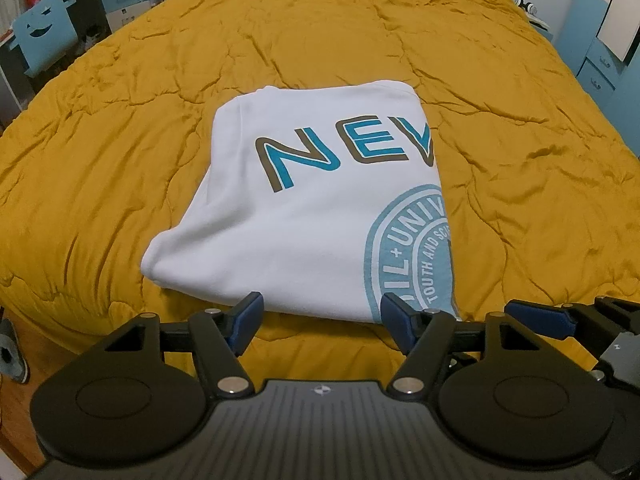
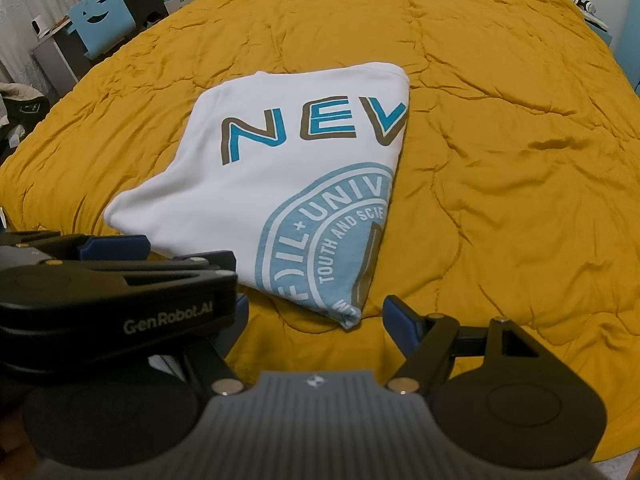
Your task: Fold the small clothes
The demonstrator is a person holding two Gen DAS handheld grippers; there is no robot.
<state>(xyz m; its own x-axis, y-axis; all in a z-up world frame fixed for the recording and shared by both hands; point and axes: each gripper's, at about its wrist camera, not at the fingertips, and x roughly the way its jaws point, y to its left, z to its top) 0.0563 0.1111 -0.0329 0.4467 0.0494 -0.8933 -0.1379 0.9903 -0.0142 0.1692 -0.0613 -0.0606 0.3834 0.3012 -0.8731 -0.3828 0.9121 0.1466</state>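
White cotton, printed with teal and brown lettering and a pale blue round emblem, the T-shirt (image 1: 304, 216) lies folded into a compact block on the mustard-yellow quilt (image 1: 120, 128) of the bed, its near edge just beyond both tools. The left gripper (image 1: 322, 320) hangs over the quilt with its blue-padded jaws spread wide and nothing between them, its pads flanking the shirt's near edge without pressing it. The right gripper (image 2: 316, 316), just beside it and partly hidden behind the left one's body, is likewise wide apart and empty, near the shirt's folded corner.
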